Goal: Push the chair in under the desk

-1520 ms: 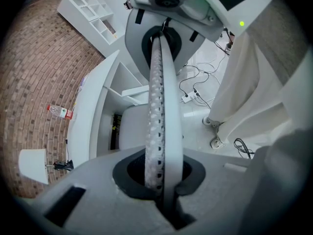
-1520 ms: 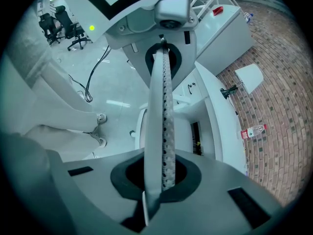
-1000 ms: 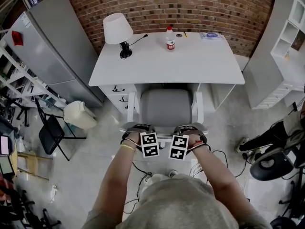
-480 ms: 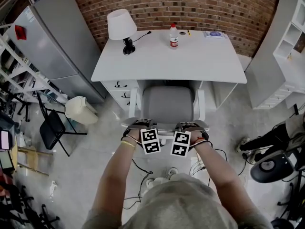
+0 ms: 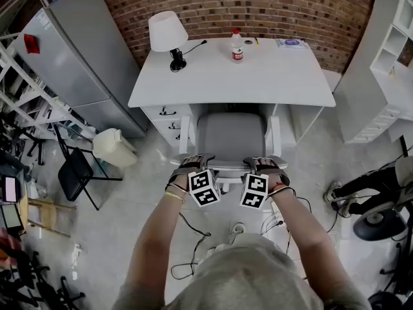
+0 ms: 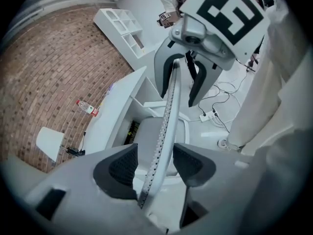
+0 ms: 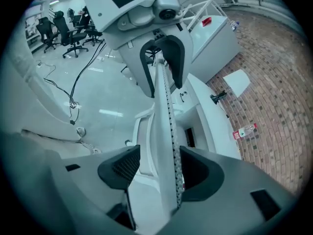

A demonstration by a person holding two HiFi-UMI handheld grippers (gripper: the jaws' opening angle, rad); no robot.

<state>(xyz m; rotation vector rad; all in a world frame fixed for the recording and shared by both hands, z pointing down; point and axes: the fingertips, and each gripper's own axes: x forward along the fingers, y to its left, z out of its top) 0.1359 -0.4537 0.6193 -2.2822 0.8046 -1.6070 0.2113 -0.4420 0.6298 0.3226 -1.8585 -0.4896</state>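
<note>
The chair has a grey seat and white arms, and its front is tucked under the white desk. My left gripper and right gripper both straddle the top of its backrest. In the left gripper view the perforated backrest edge runs between the jaws of my left gripper. Those jaws are opening and the pads stand clear of it. In the right gripper view the backrest passes between the jaws of my right gripper. They are also opening.
On the desk stand a white lamp and a bottle. A grey cabinet, a white bin and a black folding chair are on the left. White shelves stand right. Cables lie on the floor.
My right gripper has slid a little to the right along the backrest top, so the two sit wider apart. The chair keeps its place against the desk.
</note>
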